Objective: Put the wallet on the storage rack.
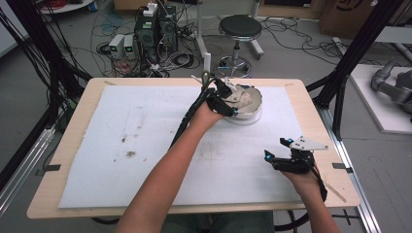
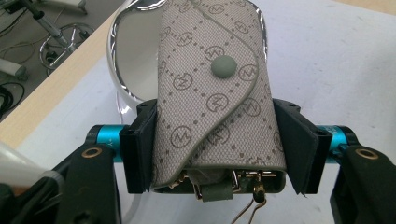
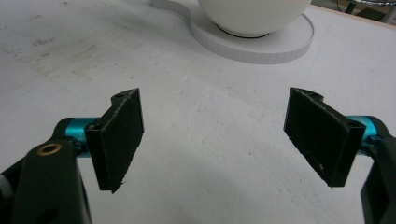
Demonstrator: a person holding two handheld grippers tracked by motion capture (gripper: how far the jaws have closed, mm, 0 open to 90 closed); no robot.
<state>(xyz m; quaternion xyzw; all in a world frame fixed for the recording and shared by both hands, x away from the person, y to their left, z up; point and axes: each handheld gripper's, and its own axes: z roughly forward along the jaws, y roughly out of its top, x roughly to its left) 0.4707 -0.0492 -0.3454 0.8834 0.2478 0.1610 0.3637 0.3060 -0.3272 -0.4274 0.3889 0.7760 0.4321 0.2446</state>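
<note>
While the left claw point(image 2: 217, 144) grips a monogrammed key pouch point(image 2: 212, 93) over the bowl point(image 1: 255, 99), the right claw point(image 3: 219, 140) gapes empty

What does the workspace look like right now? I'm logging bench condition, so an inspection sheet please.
Surface: white mat on a wooden table, with dark smudges.
Job's things: patterned key pouch held over a shiny bowl on a white round base.
Clutter: nothing seen.
Grippers: left gripper shut on the pouch; right gripper open above the mat.
Cables: black cable trails from the left gripper.
Surroundings: stool, computers, floor cables.
</note>
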